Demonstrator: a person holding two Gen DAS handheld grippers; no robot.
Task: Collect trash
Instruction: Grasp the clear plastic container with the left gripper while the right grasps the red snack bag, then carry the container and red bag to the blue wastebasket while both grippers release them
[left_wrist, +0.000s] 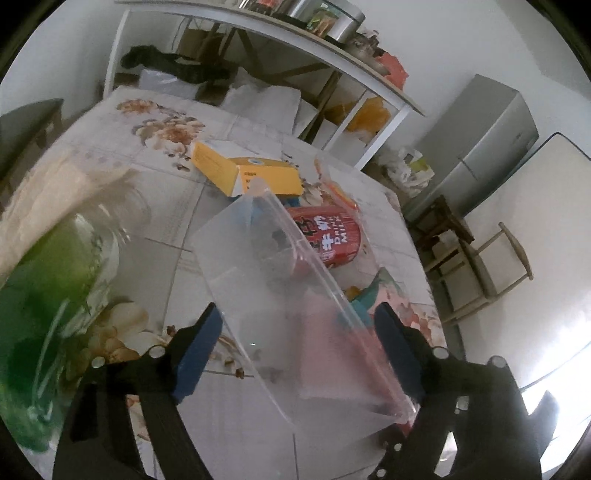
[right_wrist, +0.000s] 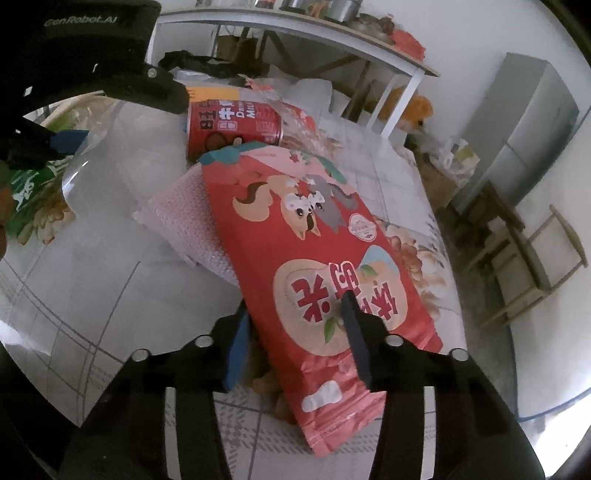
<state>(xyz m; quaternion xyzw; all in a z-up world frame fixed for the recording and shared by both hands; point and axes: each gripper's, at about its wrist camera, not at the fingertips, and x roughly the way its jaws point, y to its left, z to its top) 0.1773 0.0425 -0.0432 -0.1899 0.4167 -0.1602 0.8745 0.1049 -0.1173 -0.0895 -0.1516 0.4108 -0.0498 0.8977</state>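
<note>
The red snack bag is seen lying on the flowered tablecloth, its near end between the fingers of the right gripper. 1 finger is laid over the bag's printed face and the other is set at its edge toward 9 o'clock; whether the pads actually press cannot be told. The far end of the bag is rested on a pink bubble pouch, most of which is covered.

A clear plastic bag is found between the spread fingers of the left gripper. The jaws stand apart, and the pad toward 9 o'clock is kept clear of the film. Things behind the film are blurred by it.

Beyond, toward 12 o'clock, 1 red milk can is laid on its side, partly veiled, with 1 yellow box behind it and 1 crumpled clear wrapper just beside the can. At 9 o'clock 1 green packet is cut off by the edge and smeared beyond reading.
</note>
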